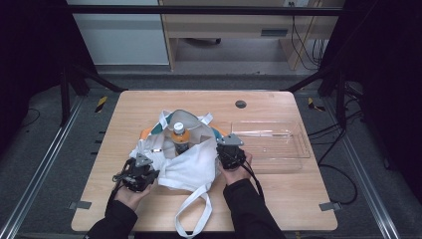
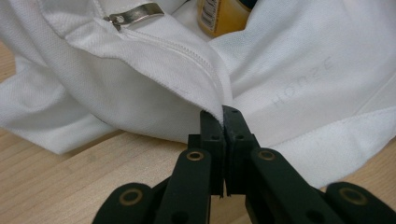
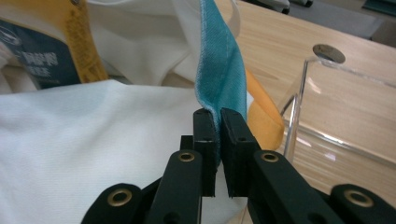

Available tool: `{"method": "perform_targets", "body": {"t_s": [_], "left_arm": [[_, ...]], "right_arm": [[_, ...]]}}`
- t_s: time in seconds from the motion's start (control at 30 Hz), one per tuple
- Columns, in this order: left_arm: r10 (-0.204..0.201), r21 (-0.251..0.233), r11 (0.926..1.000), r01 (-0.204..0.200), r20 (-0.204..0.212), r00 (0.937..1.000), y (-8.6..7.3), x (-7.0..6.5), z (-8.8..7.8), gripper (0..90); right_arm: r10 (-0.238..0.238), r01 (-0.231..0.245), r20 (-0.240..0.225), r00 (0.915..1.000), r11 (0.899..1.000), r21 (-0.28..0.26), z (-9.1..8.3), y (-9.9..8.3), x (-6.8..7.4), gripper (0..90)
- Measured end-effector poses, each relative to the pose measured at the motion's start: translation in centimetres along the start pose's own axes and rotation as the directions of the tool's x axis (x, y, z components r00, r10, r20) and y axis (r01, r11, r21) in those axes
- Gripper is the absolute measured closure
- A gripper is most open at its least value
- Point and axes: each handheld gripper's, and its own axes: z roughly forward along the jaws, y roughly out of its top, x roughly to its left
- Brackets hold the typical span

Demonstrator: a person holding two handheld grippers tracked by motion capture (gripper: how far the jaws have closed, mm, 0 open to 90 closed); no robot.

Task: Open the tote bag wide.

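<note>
A person stands at the wooden table [image 1: 278, 199] with a white tote bag [image 1: 191, 164] lying in front of them near the middle, its mouth turned away toward the far edge and its long handle trailing back toward them. The left gripper [image 2: 223, 114] is pinched tight on the bag's white zippered rim, and the right gripper [image 3: 218, 114] is clamped on the teal edge trim [image 3: 222, 70] at the opposite side, which looks meant to hold the opening spread wide. Inside, a bottle [image 1: 180, 137] with an orange label stands roughly upright, cap up, its long axis rising out of the mouth. A clear plastic tray [image 1: 293, 147] sits just to the right, probably waiting for it.
</note>
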Motion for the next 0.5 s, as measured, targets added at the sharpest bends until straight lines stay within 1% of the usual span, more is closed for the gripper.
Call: {"method": "perform_targets", "body": {"t_s": [0.07, 0.13, 0.2, 0.27, 0.3, 0.37, 0.43, 0.5], "left_arm": [[-0.002, -0.003, 1.0, 0.002, 0.001, 1.0, 0.0, 0.0, 0.0, 88.4], [-0.002, -0.008, 1.0, 0.002, 0.001, 1.0, -0.1, 0.0, 0.1, 88.4], [0.0, -0.013, 0.9999, 0.0, 0.0, 1.0, -0.1, 0.0, 0.1, 88.4], [0.002, -0.023, 0.9997, -0.002, 0.004, 1.0, -0.1, 0.0, 0.0, 88.3], [-0.005, -0.032, 0.9995, 0.005, 0.006, 1.0, -0.2, 0.0, 0.1, 88.1], [0.001, -0.048, 0.9988, -0.001, 0.008, 1.0, -0.2, 0.0, 0.0, 87.6], [0.001, -0.06, 0.9982, 0.0, 0.006, 1.0, -0.1, -0.1, -0.1, 85.0], [-0.004, -0.077, 0.997, 0.004, 0.004, 1.0, 0.0, -0.1, -0.3, 82.2]], "right_arm": [[0.007, -0.007, 0.008, 0.9999, 1.0, 0.015, 0.3, -0.3, 0.0, 85.3], [-0.006, 0.006, 0.015, 0.9999, 1.0, 0.03, 0.5, -0.4, 0.1, 85.3], [-0.01, 0.009, 0.019, 0.9998, 0.999, 0.041, 0.8, -0.5, 0.3, 85.2], [-0.022, 0.021, 0.018, 0.9996, 0.999, 0.047, 1.1, -0.6, 0.3, 85.1], [-0.018, 0.017, 0.016, 0.9997, 0.999, 0.047, 1.1, -0.6, 0.3, 85.0], [-0.024, 0.024, 0.006, 0.9997, 0.999, 0.043, 1.2, -0.7, 0.3, 84.5], [-0.024, 0.024, -0.004, 0.9997, 0.999, 0.027, 1.0, -0.6, 0.4, 83.6], [-0.008, 0.008, -0.017, 0.9998, 1.0, 0.018, 0.8, -0.6, 0.3, 81.7]]}}
